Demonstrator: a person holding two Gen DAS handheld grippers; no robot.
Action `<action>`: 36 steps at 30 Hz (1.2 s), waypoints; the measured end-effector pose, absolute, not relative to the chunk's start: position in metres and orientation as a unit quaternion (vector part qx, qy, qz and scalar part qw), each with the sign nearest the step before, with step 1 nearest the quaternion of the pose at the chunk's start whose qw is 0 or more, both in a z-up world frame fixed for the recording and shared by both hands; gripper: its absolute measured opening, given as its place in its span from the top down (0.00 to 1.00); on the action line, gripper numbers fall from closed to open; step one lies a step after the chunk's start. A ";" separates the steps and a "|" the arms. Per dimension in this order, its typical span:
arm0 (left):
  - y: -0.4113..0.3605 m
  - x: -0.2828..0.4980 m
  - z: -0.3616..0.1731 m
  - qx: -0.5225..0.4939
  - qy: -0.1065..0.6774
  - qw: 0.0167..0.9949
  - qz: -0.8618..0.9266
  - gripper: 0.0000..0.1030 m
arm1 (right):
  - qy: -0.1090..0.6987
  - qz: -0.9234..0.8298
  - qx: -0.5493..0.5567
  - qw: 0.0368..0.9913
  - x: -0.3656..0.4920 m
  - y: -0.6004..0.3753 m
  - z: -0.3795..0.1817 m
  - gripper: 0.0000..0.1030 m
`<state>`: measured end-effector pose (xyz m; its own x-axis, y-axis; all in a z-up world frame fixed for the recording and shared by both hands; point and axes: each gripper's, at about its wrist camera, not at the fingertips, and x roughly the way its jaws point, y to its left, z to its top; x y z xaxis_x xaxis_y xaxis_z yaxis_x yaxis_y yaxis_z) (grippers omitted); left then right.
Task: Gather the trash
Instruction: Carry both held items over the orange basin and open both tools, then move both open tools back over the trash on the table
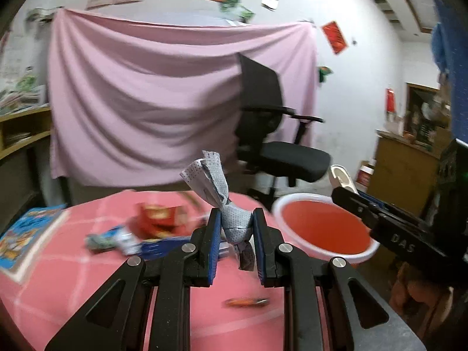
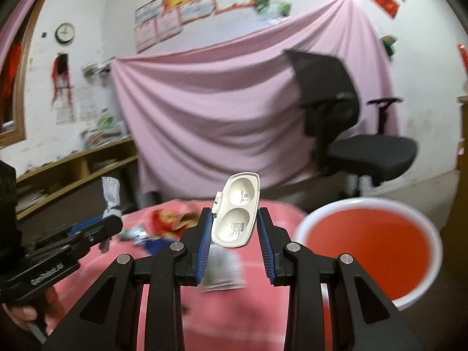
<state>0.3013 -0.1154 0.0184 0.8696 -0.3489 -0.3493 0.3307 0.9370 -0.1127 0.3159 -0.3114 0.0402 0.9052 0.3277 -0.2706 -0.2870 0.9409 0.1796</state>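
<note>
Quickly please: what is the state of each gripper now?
Left gripper: closed on a twisted grey wrapper.
Right gripper: closed on a white plastic tray.

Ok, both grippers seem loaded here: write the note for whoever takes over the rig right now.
Left gripper: shut on a twisted grey wipe, held above the table.
Right gripper: holds an open white plastic case.
Red basin: at the table's right edge, nothing visible inside.
Left on the pink tablecloth: red snack bag, blurred blue wrappers, a small orange wrapper, a paper leaflet.
Next: probably drop both items into the basin, then collect the rest.
</note>
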 end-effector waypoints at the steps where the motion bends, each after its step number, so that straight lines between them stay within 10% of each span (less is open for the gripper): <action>1: -0.126 0.306 0.019 -0.021 0.187 0.965 -0.184 0.83 | 0.149 0.148 0.077 0.975 0.318 -0.324 0.039 0.72; 36: -0.264 0.397 0.000 -0.053 0.369 0.893 -0.255 0.69 | 0.274 0.046 0.207 0.938 0.341 -0.453 -0.015 0.71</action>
<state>0.3969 -0.2644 -0.0002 0.5988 -0.4932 -0.6310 0.4157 0.8648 -0.2815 0.3406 -0.4535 -0.0152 0.8456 0.2008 -0.4946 0.0265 0.9096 0.4145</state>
